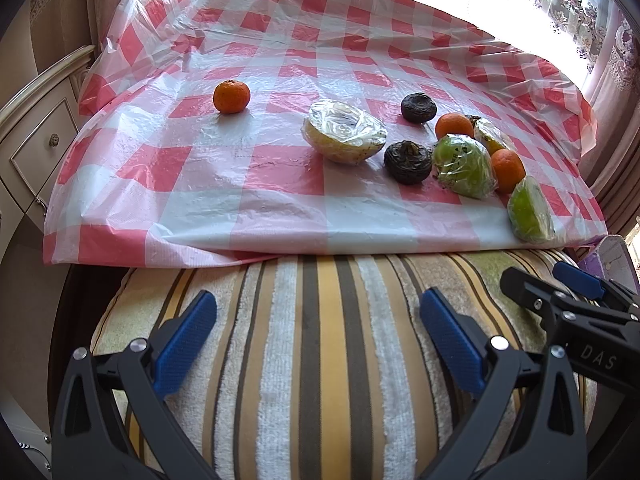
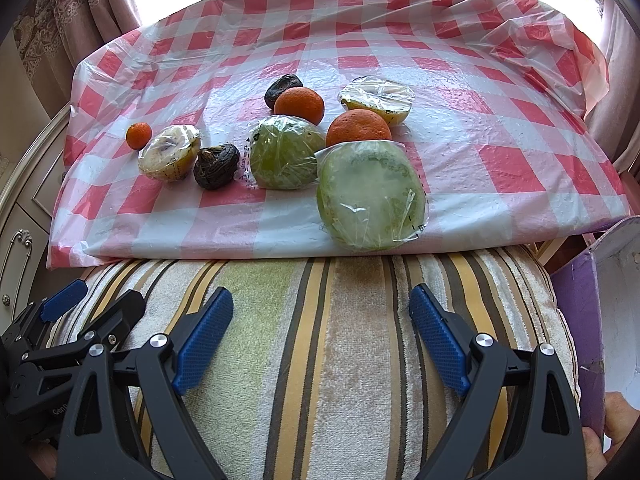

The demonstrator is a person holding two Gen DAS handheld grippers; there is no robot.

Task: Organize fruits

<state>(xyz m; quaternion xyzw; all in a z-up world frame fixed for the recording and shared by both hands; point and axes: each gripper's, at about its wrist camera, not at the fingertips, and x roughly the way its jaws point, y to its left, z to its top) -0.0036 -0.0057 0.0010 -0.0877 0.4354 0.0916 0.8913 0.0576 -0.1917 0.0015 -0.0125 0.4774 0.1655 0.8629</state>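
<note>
Left gripper [image 1: 318, 334] and right gripper [image 2: 321, 330] side by side, level, both pointing forward, jaws spread wide, nothing held.

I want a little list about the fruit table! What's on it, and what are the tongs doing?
surface: red-checked cloth
oranges: three, one alone on the left, two in the cluster
dark fruits: two
wrapped green halves: two, nearest by the cloth's front edge
wrapped pale halves: two
left tongs: open, empty, over striped towel
right tongs: open, empty
</note>
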